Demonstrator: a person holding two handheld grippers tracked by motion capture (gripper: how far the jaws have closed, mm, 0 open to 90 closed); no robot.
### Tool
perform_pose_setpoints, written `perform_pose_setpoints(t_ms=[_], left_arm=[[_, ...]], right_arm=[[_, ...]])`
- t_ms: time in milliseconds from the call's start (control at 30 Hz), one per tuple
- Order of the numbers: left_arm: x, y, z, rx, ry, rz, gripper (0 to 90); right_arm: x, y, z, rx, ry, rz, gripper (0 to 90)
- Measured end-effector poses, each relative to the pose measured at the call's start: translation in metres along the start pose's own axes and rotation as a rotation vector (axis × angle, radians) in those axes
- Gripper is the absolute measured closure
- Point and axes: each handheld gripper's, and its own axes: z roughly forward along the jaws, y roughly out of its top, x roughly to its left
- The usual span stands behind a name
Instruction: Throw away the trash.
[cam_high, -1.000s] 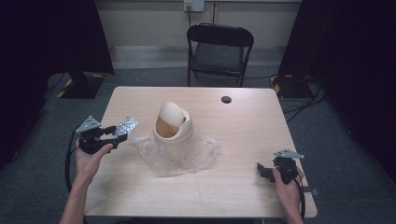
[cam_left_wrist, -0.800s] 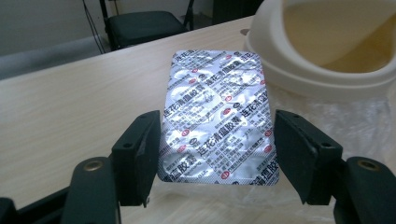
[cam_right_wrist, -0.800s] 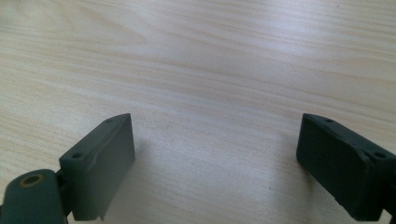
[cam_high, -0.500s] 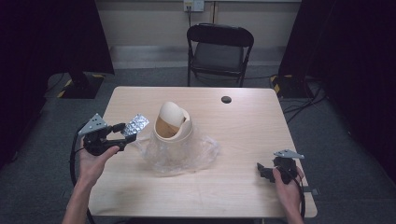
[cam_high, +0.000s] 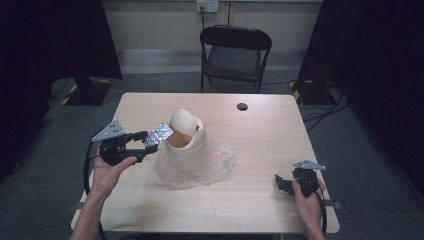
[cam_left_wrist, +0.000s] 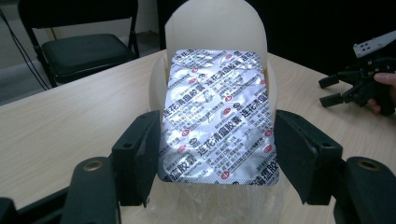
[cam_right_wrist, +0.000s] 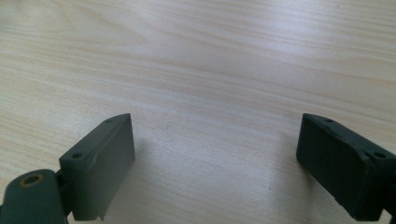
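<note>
The silver blister pack (cam_left_wrist: 218, 116) is being gripped by its two long edges in the left tongs (cam_high: 142, 141), held above the worktop (cam_high: 260, 210) at about 9 o'clock of the cream swing-lid bin (cam_high: 186, 131), its far end just beside the bin's lid. The bin is being seated on crumpled clear plastic (cam_high: 192, 162). At 4 o'clock, the right tongs (cam_high: 281, 183) are being held wide open and empty, low over bare wood.

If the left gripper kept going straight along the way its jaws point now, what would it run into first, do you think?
Most likely the cream swing-lid bin: the left gripper holds a foil blister pack aimed at its lid, which stands directly ahead. Depth is unclear, so the pack's front edge may already be close.
</note>
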Motion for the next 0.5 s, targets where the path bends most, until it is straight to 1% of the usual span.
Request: perform_pose_setpoints(t_ms=[100,167,300,400,433,467,500], left_arm=[[-0.003,0.002,0.008,0.034,0.003,0.015,34.2],[-0.005,0.000,0.013,0.052,-0.015,0.008,34.1],[-0.004,-0.007,0.020,0.102,-0.010,0.006,34.1],[-0.002,-0.011,0.023,0.114,-0.019,-0.017,34.1],[-0.002,-0.011,0.023,0.114,-0.019,-0.017,34.1],[-0.001,-0.011,0.025,0.128,-0.020,-0.019,34.1],[-0.001,-0.010,0.027,0.131,-0.020,-0.018,34.1]], right_arm=[[0.000,0.000,0.000,0.000,-0.001,0.000,10.6],[0.000,0.000,0.000,0.000,0.000,0.000,10.6],[0.000,0.000,0.000,0.000,0.000,0.000,10.6],[0.000,0.000,0.000,0.000,0.000,0.000,10.6],[0.000,0.000,0.000,0.000,0.000,0.000,10.5],[0.000,0.000,0.000,0.000,0.000,0.000,10.5],[0.000,0.000,0.000,0.000,0.000,0.000,10.5]])
